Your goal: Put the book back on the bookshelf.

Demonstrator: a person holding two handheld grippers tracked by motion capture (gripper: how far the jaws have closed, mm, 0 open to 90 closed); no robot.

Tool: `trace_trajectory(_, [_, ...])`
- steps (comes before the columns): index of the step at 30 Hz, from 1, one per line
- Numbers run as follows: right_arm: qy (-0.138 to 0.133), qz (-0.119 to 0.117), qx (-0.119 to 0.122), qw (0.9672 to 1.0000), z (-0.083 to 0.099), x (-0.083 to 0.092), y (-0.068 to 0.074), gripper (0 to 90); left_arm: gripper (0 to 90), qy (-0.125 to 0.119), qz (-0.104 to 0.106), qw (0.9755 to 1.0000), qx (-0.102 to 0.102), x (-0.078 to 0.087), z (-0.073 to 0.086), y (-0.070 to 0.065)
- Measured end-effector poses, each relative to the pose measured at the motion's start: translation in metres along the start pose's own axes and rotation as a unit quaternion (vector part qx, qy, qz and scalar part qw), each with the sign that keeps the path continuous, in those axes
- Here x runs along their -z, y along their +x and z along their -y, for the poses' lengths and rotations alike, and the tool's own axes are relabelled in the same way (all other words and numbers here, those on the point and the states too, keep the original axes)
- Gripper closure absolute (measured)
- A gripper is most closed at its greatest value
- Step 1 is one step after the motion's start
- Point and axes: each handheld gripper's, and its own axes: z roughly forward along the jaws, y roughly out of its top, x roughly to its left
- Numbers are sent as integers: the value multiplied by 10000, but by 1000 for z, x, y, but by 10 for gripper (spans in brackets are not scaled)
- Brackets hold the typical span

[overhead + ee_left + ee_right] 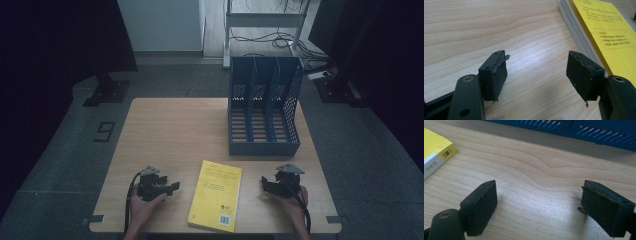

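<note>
1. Left gripper [167,188]: held in the person's left hand [142,205] low over the desk [170,130], near its front edge. Jaws stand wide apart with nothing between them; bare wood grain shows in the gap in the left gripper view [536,72].
2. Right gripper [267,185]: held in the right hand [292,202], also low over the desk near the front edge. Jaws spread wide and empty; the right gripper view shows plain desktop between the pads [539,202].
3. Both grippers point inward, toward each other, with a yellow book [216,195] lying flat between them. Neither touches it.
4. Yellow book: paperback, cover up, printed black text, barcode at the near corner. It sits slightly askew at the front centre of the desk, near edge close to the desk's front rim. In the left gripper view its page block and cover lie just beyond the right-hand jaw [604,32]; in the right gripper view one corner shows at the upper left [436,152].
5. Blue file rack [264,107]: three slotted compartments, perforated walls, standing upright on the right rear part of the desk, well apart from the book. Its base runs across the top of the right gripper view [574,130].
6. Black cables trail from each gripper back along the forearms.
</note>
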Motion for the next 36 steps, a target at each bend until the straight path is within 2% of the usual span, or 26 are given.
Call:
trace_trajectory(11, [0, 92, -74, 9999, 0, 0, 3, 128, 327, 16, 16, 10000, -8, 2, -1, 2])
trace_trajectory(14, [14, 54, -38, 10000, 0, 1, 2, 127, 329, 25, 37, 10000, 28, 1, -1, 3])
trace_trajectory(22, [25, 143, -110, 9998, -1, 2, 3, 160, 329, 33, 78, 9999, -63, 2, -4, -2])
trace_trajectory(24, [-43, 155, -176, 9997, -2, 4, 3, 166, 330, 6, 90, 10000, -42, 4, -4, -2])
trace_trajectory(30, [-240, -18, -414, 9989, -4, 11, 2, 181, 335, 16, 118, 9999, -19, 4, -4, -2])
trace_trajectory(36, [-579, -109, -443, 9973, -9, 20, 10, 218, 334, 96, 180, 9997, -138, 0, -5, -10])
